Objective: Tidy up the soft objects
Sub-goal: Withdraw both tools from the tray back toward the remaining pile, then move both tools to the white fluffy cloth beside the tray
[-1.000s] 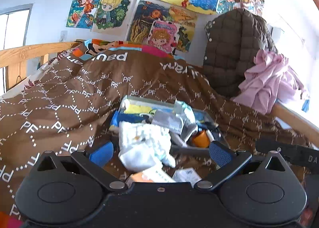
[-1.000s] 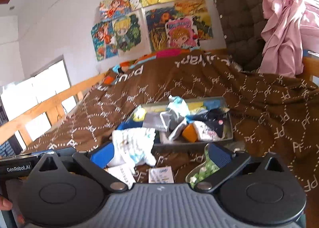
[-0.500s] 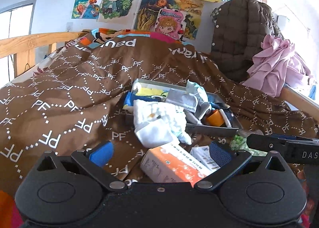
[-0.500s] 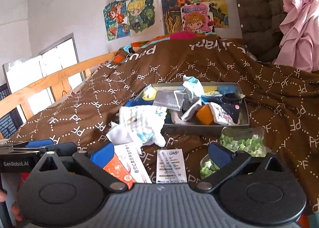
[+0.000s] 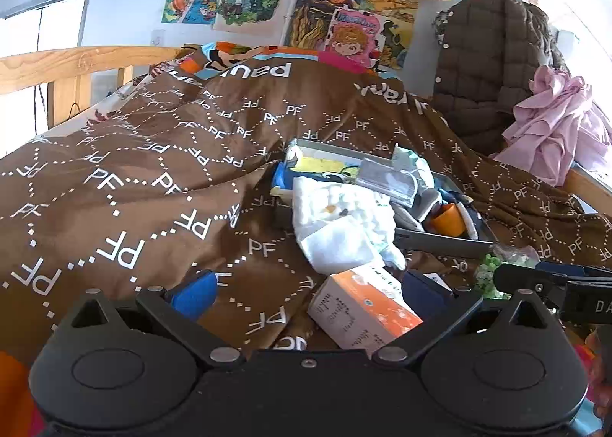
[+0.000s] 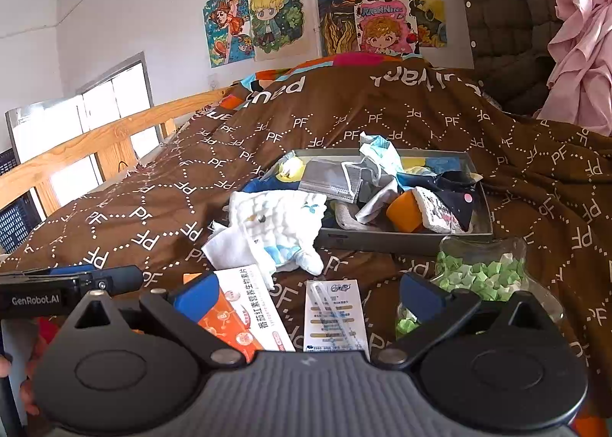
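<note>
Both grippers (image 5: 308,289) (image 6: 306,293) gape; cloth (image 6: 275,230) probably overhangs tray (image 6: 401,240).

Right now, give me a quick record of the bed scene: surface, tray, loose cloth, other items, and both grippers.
surface: brown blanket with PF print
tray: grey tray on the blanket, heaped with socks and small cloths
loose cloth: white cloth draped over the tray's near left corner onto the blanket
other items: orange box, paper packet, clear dish of green paper stars
left gripper: open, empty
right gripper: open, empty
</note>
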A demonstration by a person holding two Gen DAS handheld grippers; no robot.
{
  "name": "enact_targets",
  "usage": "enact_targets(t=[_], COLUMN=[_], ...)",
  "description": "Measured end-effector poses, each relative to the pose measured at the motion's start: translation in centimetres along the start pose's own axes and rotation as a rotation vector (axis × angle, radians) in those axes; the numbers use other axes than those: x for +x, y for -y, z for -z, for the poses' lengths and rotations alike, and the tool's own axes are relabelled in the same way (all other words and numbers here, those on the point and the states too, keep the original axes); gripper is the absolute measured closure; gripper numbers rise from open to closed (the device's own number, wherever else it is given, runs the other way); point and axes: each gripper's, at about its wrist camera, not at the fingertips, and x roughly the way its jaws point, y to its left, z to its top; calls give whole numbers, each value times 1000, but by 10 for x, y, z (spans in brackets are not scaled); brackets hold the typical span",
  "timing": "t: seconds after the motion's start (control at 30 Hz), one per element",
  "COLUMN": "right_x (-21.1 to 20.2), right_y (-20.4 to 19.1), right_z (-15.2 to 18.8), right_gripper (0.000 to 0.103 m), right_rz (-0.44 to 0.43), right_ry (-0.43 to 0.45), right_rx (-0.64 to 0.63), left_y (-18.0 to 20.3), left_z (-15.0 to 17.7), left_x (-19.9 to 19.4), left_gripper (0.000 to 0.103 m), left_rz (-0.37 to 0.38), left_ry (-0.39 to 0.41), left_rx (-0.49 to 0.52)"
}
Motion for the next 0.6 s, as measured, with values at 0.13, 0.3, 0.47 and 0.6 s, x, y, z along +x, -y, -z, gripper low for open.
enact_targets(t=[0.13,0.3,0.47,0.6], right_x=[2,7,23,42], right_y=[0,1,-3,-3], right_z=[0,-1,-5,-8], right_gripper=[0,0,0,0], right_rz=[1,11,27,23], right_ry=[0,15,57,63], right_rx=[-1,-15,-61,-66], left_y=[-5,-8,-9,-11], left_z=[1,1,-1,-6], left_x=[6,10,16,25], left_gripper=[1,1,1,1], left_rz=[-13,-18,-20,-17], left_ry=[-8,-8,-11,-12], left_rx=[-27,-45,-56,-60])
